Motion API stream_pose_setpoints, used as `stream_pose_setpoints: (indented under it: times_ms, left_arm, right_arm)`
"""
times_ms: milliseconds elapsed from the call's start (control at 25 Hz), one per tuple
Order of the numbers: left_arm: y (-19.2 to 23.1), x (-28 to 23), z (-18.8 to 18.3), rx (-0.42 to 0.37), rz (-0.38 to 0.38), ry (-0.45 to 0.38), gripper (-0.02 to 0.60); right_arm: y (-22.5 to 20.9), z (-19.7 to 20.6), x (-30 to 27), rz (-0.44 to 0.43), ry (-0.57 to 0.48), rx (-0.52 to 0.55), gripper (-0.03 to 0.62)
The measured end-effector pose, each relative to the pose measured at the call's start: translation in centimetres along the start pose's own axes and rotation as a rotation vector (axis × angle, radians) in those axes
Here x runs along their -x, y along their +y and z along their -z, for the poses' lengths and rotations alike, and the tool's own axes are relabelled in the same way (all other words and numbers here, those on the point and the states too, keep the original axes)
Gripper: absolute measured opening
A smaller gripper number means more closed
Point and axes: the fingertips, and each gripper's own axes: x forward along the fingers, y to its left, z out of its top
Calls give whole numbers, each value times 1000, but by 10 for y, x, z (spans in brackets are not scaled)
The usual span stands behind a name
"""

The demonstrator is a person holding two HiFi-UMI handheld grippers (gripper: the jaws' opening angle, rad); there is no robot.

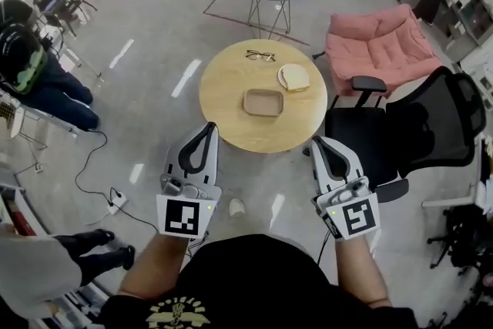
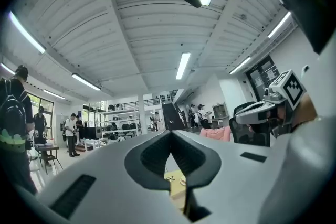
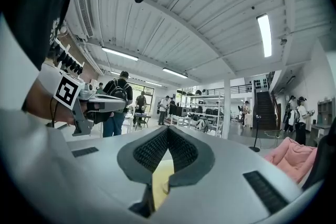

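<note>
Beyond left claw, right claw, round wooden table, glossy floor

A shallow tan tray lies flat on the round bench, ahead of and between the left hand-held gripper and the right hand-held gripper.

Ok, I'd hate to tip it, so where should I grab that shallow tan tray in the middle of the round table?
Probably the near long wall of the tray, coming from above on the person's side: it lies flat, open side up, with a raised rim, so one jaw can drop inside and one outside.
</note>
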Motion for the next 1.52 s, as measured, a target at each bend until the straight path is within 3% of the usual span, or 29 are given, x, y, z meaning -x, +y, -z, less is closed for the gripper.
stream_pose_setpoints:
  times_ms: [240,440,680,1000,1520]
  left_arm:
    - [18,-24,20,38,31,51,17]
    - [39,-37,25,56,44,51,17]
    - [58,-46,30,59,93,38,17]
    - [67,-56,35,96,105,26,17]
    - [70,-87,63,66,67,129,17]
  right_arm:
    - [-5,3,-30,7,15,0,15]
    - [-6,12,-42,10,79,-15,15]
    - [-17,-10,-53,98,49,27,15]
    - [-19,-21,-51,116,58,58,15]
    - [-51,14,-80,1,101,-19,15]
